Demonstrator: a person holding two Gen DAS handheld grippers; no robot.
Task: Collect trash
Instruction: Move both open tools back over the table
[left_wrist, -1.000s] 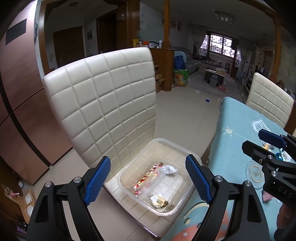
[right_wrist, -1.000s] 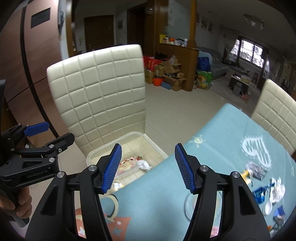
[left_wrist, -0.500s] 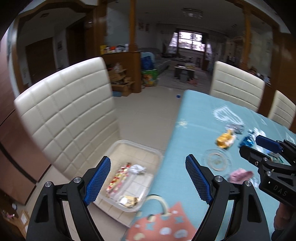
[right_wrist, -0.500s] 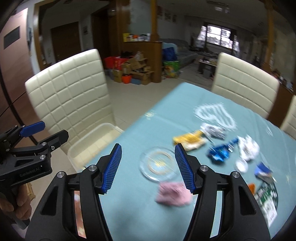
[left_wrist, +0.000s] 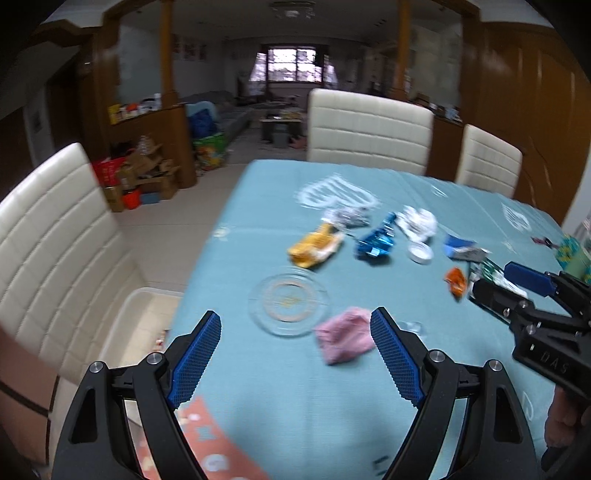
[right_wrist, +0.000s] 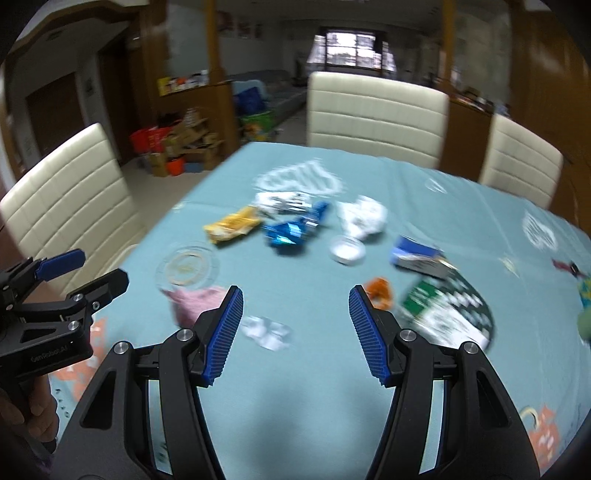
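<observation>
Trash lies scattered on the teal tablecloth (left_wrist: 295, 387): a pink crumpled piece (left_wrist: 345, 339), a yellow wrapper (left_wrist: 314, 247), a blue foil wrapper (left_wrist: 376, 242), white crumpled paper (left_wrist: 417, 221), an orange scrap (left_wrist: 456, 280) and a green-white packet (right_wrist: 447, 314). A small white scrap (right_wrist: 267, 332) lies just ahead of my right gripper. My left gripper (left_wrist: 295, 354) is open and empty, above the table near the pink piece. My right gripper (right_wrist: 295, 332) is open and empty. A clear plastic bin (left_wrist: 144, 317) sits on the chair seat at left.
A clear glass dish (left_wrist: 290, 304) sits on the table beside the pink piece, and a small white lid (right_wrist: 347, 251) lies near the white paper. Cream chairs (left_wrist: 369, 129) stand around the table. Boxes and clutter (left_wrist: 140, 177) stand on the floor at back left.
Both grippers have swung right, from the chair and bin to over the table and the scattered trash. Both stay open and empty.
</observation>
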